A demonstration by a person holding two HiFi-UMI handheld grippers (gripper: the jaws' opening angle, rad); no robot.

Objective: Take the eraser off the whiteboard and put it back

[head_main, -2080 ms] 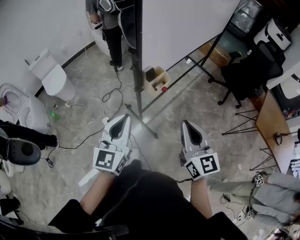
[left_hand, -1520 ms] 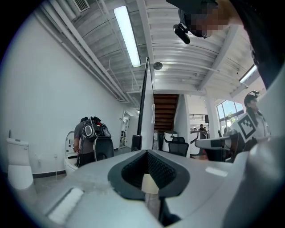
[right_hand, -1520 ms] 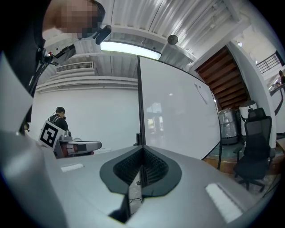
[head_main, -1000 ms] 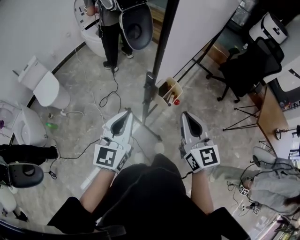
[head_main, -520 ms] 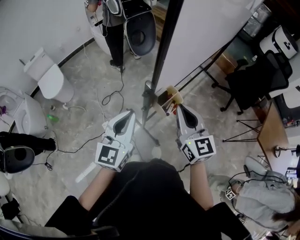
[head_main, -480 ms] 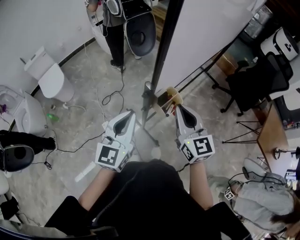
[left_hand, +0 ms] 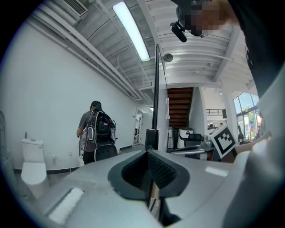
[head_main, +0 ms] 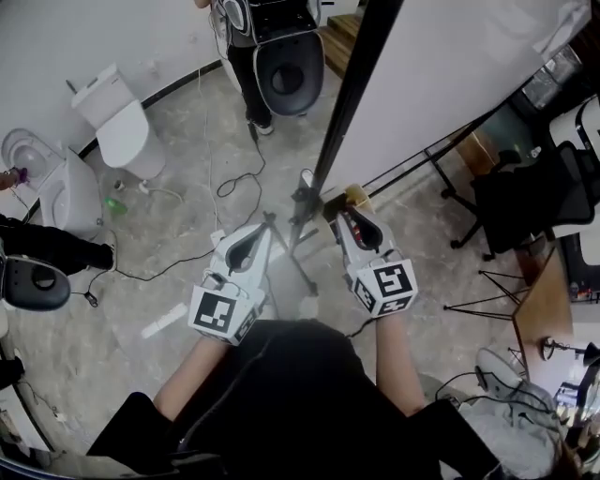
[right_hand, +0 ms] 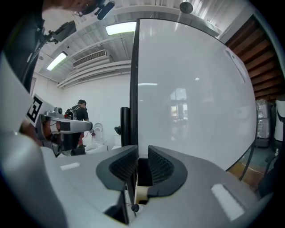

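Note:
The whiteboard (head_main: 450,66) (right_hand: 196,102) stands on a black-framed stand (head_main: 361,84). A small wooden tray (head_main: 354,195) hangs at its lower corner. My right gripper (head_main: 345,217) (right_hand: 142,153) has its tips at that tray and its jaws are opening, a narrow gap between the pads. Through the gap I see a black block, apparently the eraser (right_hand: 143,171), above the tray's wooden edge (right_hand: 141,192); the pads do not press on it. My left gripper (head_main: 265,228) (left_hand: 148,153) is shut and empty, held beside the stand's leg, left of the right one.
A person with a backpack (head_main: 272,19) (left_hand: 95,133) stands beyond the board's left edge. White toilets (head_main: 122,131) sit on the floor at the left and cables (head_main: 234,183) trail past the stand's feet. A black office chair (head_main: 534,197) and a wooden desk (head_main: 544,309) are at the right.
My right gripper moved forward and left until its tips reached the wooden tray. The view came closer to the whiteboard. The left gripper hardly moved.

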